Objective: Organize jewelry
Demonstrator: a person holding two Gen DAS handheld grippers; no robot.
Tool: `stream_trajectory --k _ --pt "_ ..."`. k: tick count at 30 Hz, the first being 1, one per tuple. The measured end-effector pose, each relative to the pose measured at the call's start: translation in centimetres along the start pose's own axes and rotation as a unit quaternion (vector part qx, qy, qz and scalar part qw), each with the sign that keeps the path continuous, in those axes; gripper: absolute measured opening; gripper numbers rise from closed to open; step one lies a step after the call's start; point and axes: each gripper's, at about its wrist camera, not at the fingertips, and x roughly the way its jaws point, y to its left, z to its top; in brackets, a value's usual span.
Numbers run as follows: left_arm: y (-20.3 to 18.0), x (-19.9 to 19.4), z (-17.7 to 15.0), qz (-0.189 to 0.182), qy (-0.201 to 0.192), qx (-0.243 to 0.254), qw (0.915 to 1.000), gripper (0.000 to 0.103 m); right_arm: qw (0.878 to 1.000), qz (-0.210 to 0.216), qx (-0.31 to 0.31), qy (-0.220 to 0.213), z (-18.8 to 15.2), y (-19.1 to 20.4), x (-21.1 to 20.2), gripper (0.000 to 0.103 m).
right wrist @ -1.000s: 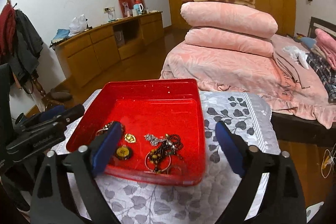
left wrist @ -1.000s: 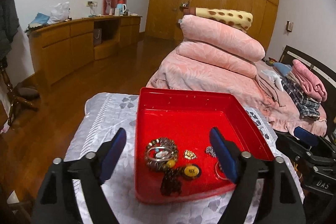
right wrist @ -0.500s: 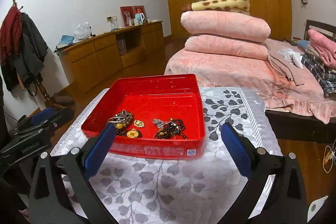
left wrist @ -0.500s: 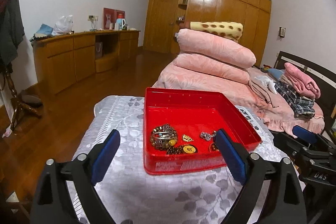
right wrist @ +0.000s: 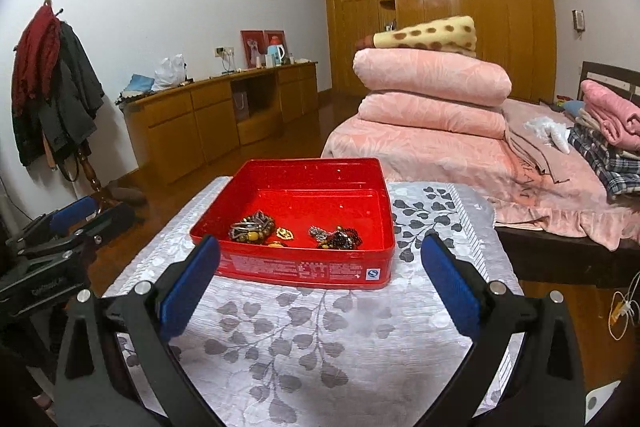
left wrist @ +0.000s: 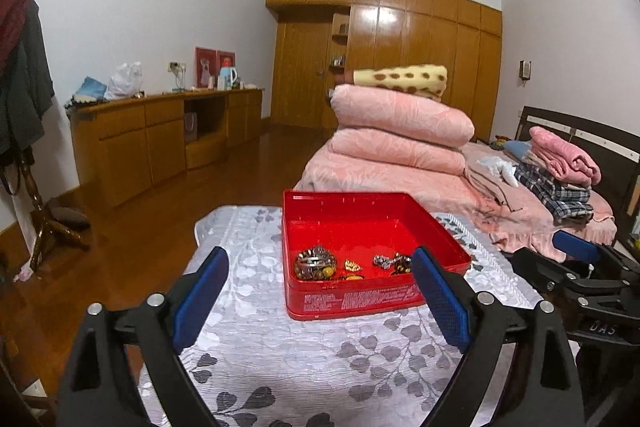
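A red tin box (left wrist: 360, 301) (right wrist: 296, 269) stands on a small table with a grey leaf-pattern cloth (left wrist: 280, 355) (right wrist: 320, 339). Inside lie a chunky bead bracelet (left wrist: 314, 265) (right wrist: 252, 229), a small gold piece (left wrist: 352, 264) (right wrist: 285, 233) and a dark bead tangle (left wrist: 394, 263) (right wrist: 338, 238). My left gripper (left wrist: 320, 301) is open and empty, in front of the box. My right gripper (right wrist: 320, 279) is open and empty, also in front of the box. Each gripper shows at the other view's edge.
A bed with stacked pink quilts (left wrist: 400, 131) (right wrist: 432, 95) stands behind the table. A wooden sideboard (left wrist: 160, 143) runs along the left wall. A coat rack (right wrist: 52, 75) stands at the left. Wooden floor (left wrist: 100, 267) surrounds the table.
Both grippers have pulled back and away from the box, which now looks smaller and farther. Both stay open and empty. The jewelry has not moved.
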Motion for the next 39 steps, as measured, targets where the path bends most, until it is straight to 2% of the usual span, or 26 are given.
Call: stream_trajectory --k 10,20,39 --pt "-1.3 -3.7 0.1 -0.001 -0.030 0.029 0.9991 0.091 0.999 0.006 -0.005 -0.048 0.5 0.7 -3.7 0.097" --pt "-2.0 -6.4 0.3 0.000 -0.060 0.033 0.9977 0.091 0.997 0.008 -0.023 -0.080 0.7 1.8 -7.0 0.097" --pt "-2.2 -9.3 0.8 -0.004 -0.087 0.033 0.9956 0.091 0.994 0.009 -0.038 -0.101 1.0 2.9 -9.3 0.097"
